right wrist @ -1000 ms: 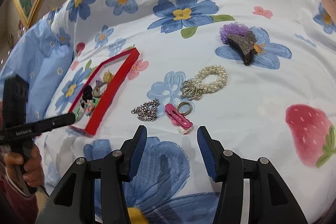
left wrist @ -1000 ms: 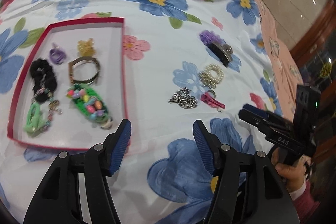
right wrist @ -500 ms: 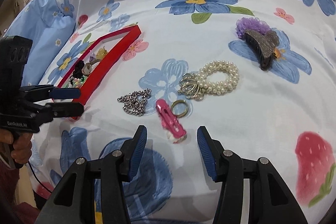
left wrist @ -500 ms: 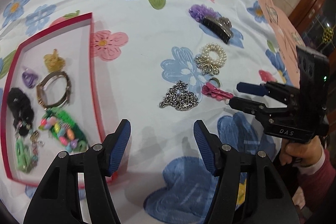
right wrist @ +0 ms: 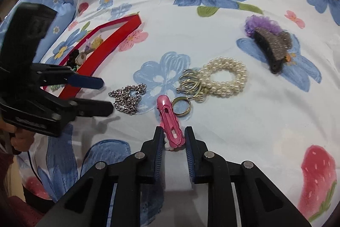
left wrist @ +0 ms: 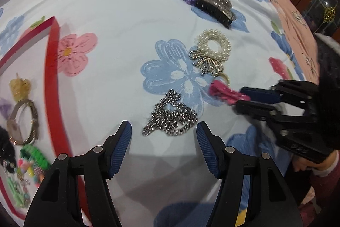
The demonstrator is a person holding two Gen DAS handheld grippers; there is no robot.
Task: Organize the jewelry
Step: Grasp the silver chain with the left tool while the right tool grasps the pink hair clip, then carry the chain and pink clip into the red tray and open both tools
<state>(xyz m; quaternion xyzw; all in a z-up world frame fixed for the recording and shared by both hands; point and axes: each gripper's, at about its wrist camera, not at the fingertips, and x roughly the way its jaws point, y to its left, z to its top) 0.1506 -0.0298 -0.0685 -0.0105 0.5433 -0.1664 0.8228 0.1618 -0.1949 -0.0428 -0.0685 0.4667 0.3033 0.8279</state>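
Note:
A pink hair clip (right wrist: pixel 170 120) lies on the flowered cloth, and my right gripper (right wrist: pixel 174 129) has its jaws closing on the clip's near end, pads touching both sides. In the left wrist view the same right gripper (left wrist: pixel 241 98) comes in from the right with the pink hair clip (left wrist: pixel 225 94) sticking out of it. My left gripper (left wrist: pixel 163 123) is open just above a silver chain (left wrist: pixel 172 118), holding nothing. Left of them stands the red tray (left wrist: pixel 52 69) with several pieces inside.
A gold ring (right wrist: pixel 181 105) lies right beside the clip. A pearl bracelet (right wrist: pixel 225 76) with a metal charm lies behind it. A dark claw clip (right wrist: pixel 274 48) on a purple scrunchie sits at the back right. A person's hand (left wrist: pixel 306 165) holds the right gripper.
The right gripper sank onto the pink clip and its jaws drew in around it. The left gripper moved right, away from the red tray, and came down over the silver chain.

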